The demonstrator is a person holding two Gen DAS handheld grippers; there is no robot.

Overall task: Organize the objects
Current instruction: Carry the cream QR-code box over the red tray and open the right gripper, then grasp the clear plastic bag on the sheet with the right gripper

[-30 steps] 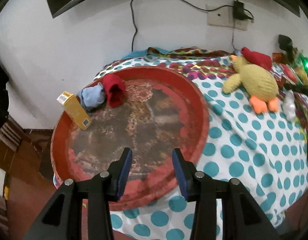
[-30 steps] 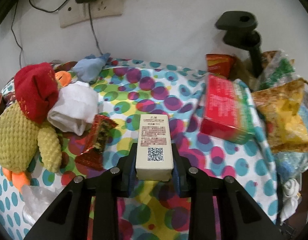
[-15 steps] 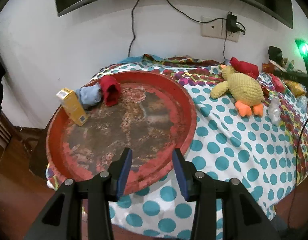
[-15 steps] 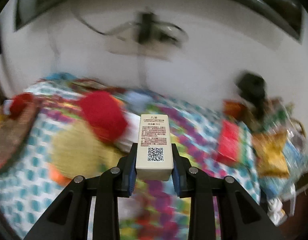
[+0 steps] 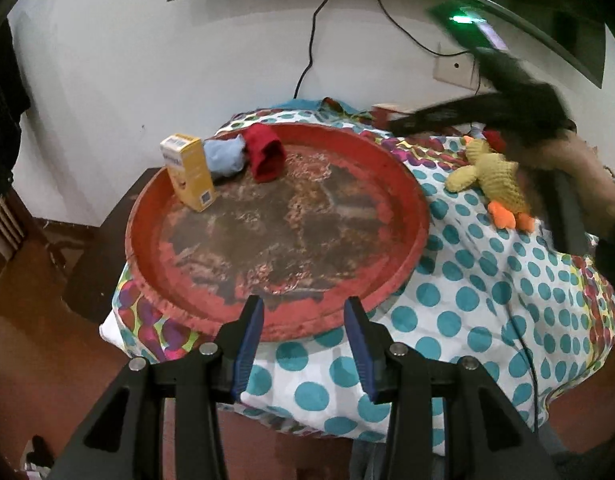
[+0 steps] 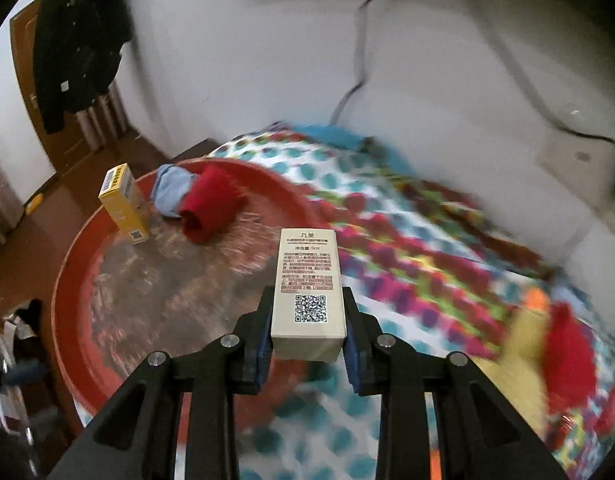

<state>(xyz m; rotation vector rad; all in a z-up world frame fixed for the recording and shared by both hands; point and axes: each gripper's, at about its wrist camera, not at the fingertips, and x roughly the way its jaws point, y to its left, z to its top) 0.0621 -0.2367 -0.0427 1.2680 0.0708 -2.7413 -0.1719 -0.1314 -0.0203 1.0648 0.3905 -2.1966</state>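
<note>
1. Left wrist view: the left gripper (image 5: 303, 332) hangs at the near rim of the red tray (image 5: 407, 184), its jaws apart with nothing between them. The tray sits on a dotted cloth (image 5: 467, 300). At its far side stand a yellow box (image 5: 189, 172), a blue cloth roll (image 5: 225, 156) and a red cloth roll (image 5: 267, 156), close together, the two rolls touching.

2. Also in this view, a plush duck (image 5: 495, 176) lies on the cloth to the right of the tray. A blurred dark shape, probably the other tool and the person's arm, crosses above it.

3. Right wrist view: the right gripper (image 6: 307, 336) is clamped on a white box (image 6: 308, 292), which is held upright in the air above the tray's near-right part. The background is smeared, so I judge the tool to be in motion.

4. Step in hand, as I judge it: carrying the white box to the tray. The next move calls for lowering it onto the tray floor, perhaps beside the yellow box, and opening the jaws only once it stands.

5. Only the right view shows the white box and the grip on it; only the left view shows the whole tray sharply and the duck's place on the cloth.
</note>
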